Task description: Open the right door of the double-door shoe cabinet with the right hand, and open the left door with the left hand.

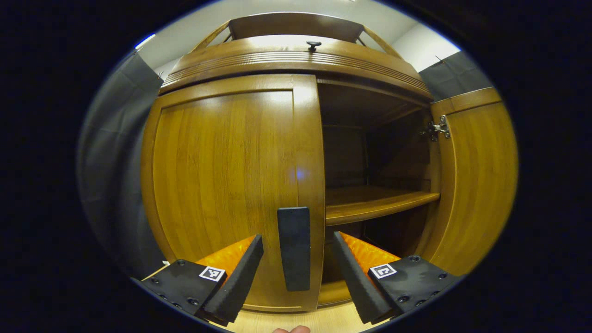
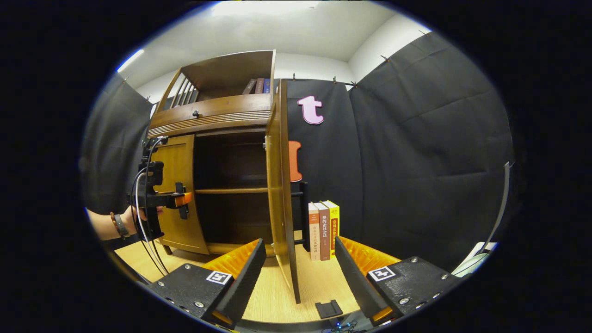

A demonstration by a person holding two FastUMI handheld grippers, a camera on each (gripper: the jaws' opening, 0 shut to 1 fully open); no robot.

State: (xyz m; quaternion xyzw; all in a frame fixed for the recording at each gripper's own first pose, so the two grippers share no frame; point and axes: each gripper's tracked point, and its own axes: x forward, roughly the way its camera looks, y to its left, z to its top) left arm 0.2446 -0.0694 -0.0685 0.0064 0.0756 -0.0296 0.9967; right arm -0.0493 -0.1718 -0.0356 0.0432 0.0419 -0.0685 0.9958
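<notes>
The wooden shoe cabinet (image 1: 291,55) stands close in front in the left gripper view. Its left door (image 1: 222,175) is closed, with a dark vertical handle (image 1: 293,247) near its inner edge. My left gripper (image 1: 296,273) is open, one finger on each side of that handle with gaps between. The right door (image 1: 476,175) is swung wide open. In the right gripper view this right door (image 2: 280,194) appears edge-on, its dark handle (image 2: 305,212) on the far face. My right gripper (image 2: 296,277) is open, the door's lower edge standing between its fingers without touching. The left gripper (image 2: 184,203), held by a hand (image 2: 138,217), is at the left door (image 2: 178,185).
Inside the cabinet is a wooden shelf (image 1: 374,201) over a dark lower space. Three books (image 2: 323,229) stand on the wooden floor (image 2: 314,282) right of the open door. A small black piece (image 2: 328,307) lies on the floor. Cables (image 2: 148,249) hang from the left gripper.
</notes>
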